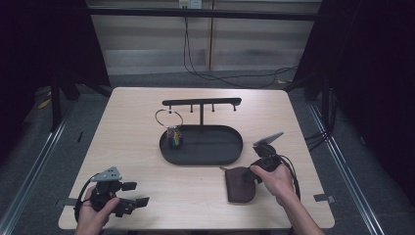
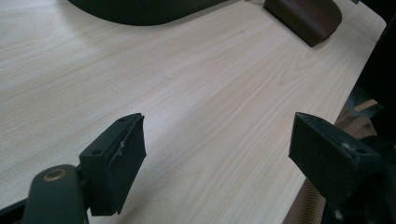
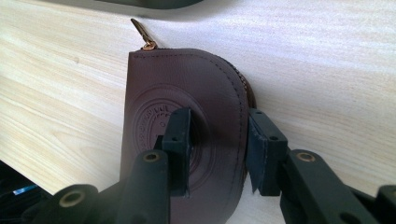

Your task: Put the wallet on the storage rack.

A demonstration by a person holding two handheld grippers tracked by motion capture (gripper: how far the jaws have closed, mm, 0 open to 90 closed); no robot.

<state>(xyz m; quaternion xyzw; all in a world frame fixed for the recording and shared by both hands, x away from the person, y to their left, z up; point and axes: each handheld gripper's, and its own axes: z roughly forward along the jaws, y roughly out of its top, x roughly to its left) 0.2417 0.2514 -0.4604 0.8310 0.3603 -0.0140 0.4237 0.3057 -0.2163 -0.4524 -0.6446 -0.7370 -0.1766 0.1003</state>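
light wood table (image 1: 147, 142), widest thing here, bearing all the rest. next down in size, black oval tray (image 1: 230, 152) at mid-table with its t-shaped hook stand (image 1: 201, 103) rising from the back edge; 1 key ring (image 1: 169, 119) with coloured tags already hung on a left hook, 2 other hooks bare. no judging from that whether hanging is part of this job.

then the brown leather zip pouch (image 3: 187, 84), lying flat on the wood just in front of the tray's right end, zipper pull (image 3: 140, 30) pointing toward the tray. not yet lifted, by the look of it: whole underside seems down on the table.

right gripper (image 3: 217, 149) down over the pouch's curved right edge, 1 jaw on the embossed face, the other at the zippered rim, pressed in on the leather. reads as a grasp just made, with lifting and placing all left to do.

left gripper (image 2: 215, 154) near the front left corner, jaws wide apart over bare wood, nothing between them, well apart from the pouch.
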